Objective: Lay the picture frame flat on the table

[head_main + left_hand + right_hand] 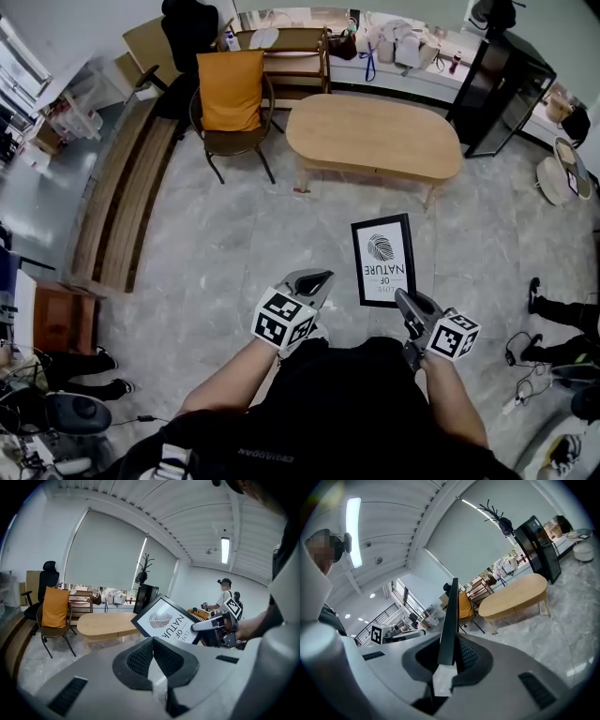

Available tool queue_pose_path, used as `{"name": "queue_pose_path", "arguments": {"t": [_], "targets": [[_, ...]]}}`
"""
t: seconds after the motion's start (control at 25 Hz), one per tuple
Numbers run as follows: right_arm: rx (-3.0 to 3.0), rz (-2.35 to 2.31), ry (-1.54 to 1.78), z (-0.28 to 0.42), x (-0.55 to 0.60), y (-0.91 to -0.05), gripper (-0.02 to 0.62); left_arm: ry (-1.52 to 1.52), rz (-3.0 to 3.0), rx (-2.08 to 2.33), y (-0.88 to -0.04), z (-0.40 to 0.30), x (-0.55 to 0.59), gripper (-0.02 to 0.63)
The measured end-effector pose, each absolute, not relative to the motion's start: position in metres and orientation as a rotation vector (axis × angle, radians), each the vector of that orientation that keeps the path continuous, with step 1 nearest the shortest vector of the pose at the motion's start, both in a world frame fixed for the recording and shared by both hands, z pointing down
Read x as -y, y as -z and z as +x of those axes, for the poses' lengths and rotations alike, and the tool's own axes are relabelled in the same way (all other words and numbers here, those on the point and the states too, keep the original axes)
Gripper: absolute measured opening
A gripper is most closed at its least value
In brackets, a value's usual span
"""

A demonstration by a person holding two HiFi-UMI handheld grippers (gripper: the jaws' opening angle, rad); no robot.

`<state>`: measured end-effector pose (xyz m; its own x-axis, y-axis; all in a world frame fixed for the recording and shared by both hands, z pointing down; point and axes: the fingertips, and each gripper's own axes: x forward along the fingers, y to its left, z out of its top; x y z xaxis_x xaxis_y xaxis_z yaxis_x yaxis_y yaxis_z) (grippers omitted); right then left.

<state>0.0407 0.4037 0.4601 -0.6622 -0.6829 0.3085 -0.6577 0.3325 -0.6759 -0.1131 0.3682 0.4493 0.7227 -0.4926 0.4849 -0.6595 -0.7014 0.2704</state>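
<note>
An oval wooden table [373, 137] stands on a grey stone-tiled floor [225, 253]. Just left of the table is a chair [234, 141] with an orange cushion [230, 89], and further left a long wooden bench [127, 197]. Right of the table stands a black cabinet [497, 89]. Behind the table a pale blind [105, 555] covers the window. A strip light [225, 550] glows on the ribbed ceiling above.

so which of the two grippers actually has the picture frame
The right gripper: its jaws clamp the edge of the picture frame. The left gripper is shut on nothing, apart from the frame.
</note>
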Motion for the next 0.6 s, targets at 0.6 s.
{"name": "queue_pose_path", "arguments": {"t": [0.6], "targets": [[-2.515, -1.289, 1.326, -0.009, -0.354, -0.471, 0.031, -0.519, 2.4, 0.956, -0.476, -0.176, -0.329, 0.005]]}}
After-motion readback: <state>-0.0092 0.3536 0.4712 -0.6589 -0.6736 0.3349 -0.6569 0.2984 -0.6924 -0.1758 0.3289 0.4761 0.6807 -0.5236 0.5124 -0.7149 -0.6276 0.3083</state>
